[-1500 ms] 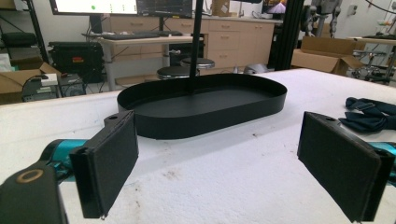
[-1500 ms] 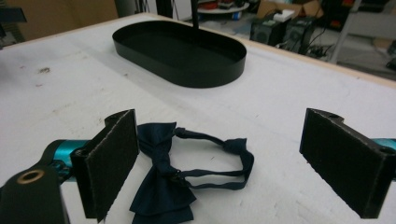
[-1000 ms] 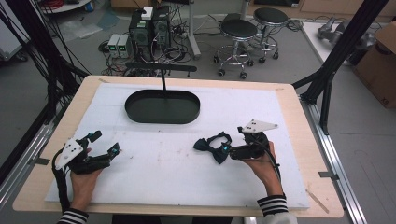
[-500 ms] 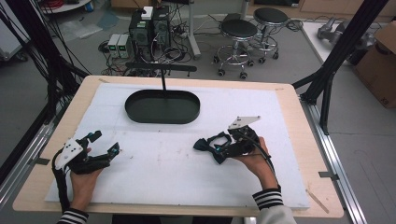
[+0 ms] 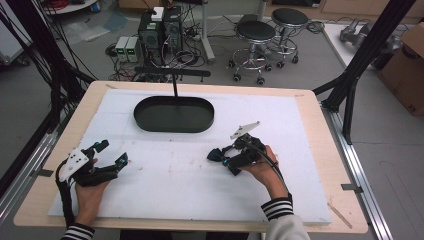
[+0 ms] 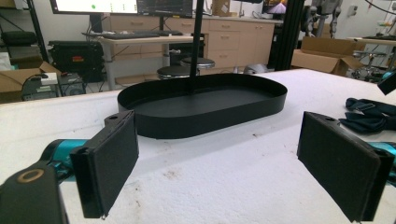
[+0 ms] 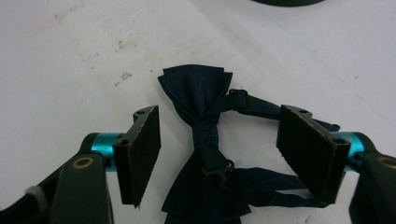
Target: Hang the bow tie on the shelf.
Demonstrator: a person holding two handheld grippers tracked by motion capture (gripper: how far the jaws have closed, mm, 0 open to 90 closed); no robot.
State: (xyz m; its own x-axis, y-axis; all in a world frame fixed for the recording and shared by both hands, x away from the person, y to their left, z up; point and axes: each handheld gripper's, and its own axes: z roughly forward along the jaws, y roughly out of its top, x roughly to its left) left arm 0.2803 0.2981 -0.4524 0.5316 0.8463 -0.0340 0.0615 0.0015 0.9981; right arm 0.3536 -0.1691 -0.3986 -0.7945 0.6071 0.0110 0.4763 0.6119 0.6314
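A dark navy bow tie (image 7: 198, 100) with its strap lies flat on the white table cover. My right gripper (image 7: 219, 119) is open and low over it, one jaw on each side of the knot, pads apart from the cloth. From above, the right gripper (image 5: 226, 159) covers much of the bow tie (image 5: 215, 154) right of the table's middle. My left gripper (image 5: 112, 153) rests open at the front left with nothing between its jaws. In the left gripper view, the left gripper (image 6: 219, 128) faces the black oval tray (image 6: 205, 100), and the bow tie (image 6: 369, 114) lies at the far right.
The black oval tray (image 5: 173, 114) sits empty at the back centre, with a thin black post (image 5: 175, 86) rising behind it. The white cover (image 5: 165, 175) ends short of the wooden table edge (image 5: 45, 200). Stools and computer boxes stand beyond the table.
My right gripper has moved left and come down over the bow tie, so its open jaws now straddle the knot. The left gripper has stayed still.
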